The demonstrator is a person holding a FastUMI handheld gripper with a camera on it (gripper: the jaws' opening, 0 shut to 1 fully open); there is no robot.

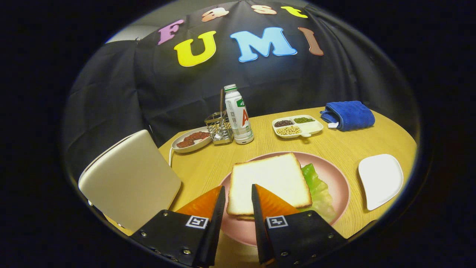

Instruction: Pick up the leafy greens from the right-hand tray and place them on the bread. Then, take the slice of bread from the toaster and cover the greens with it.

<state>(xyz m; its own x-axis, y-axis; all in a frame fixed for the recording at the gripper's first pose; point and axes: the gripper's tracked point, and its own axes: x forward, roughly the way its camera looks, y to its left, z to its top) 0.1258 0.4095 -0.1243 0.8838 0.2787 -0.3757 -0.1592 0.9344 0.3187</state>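
Tongs (238, 193) parted, holding nothing, near edge of bread (269, 182) between them

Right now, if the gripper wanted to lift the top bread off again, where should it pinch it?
Probably the near edge of the top bread slice, coming in low from the gripper's side. The slice lies flat on the greens on the pink plate, and that edge sits between the open fingers already.

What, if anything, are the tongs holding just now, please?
Nothing: the tongs stand open over the near edge of the top bread slice, not gripping it.
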